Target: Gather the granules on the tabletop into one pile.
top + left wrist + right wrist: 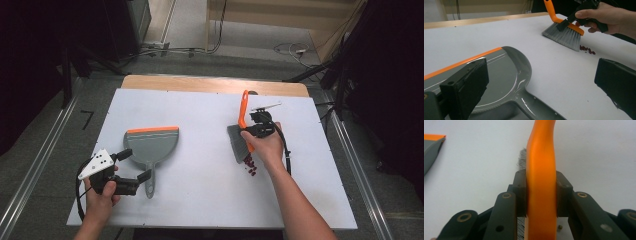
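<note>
Right now, brush: a hand brush with an orange handle and grey bristles stands on the right half of the white worktop, handle slanting up and away from the person.
Right gripper: the right gripper is clamped tight on the orange handle just above the bristles, one jaw on each side.
Beans: a small scatter of dark red beans lies on the worktop just beside the bristle tips, on the person's side.
Dustpan: a grey dustpan with an orange front lip lies flat on the left half, well apart from the brush, handle pointing toward the person.
Left gripper: the left gripper has its jaws spread wide on either side of the dustpan handle, gripping nothing.
</note>
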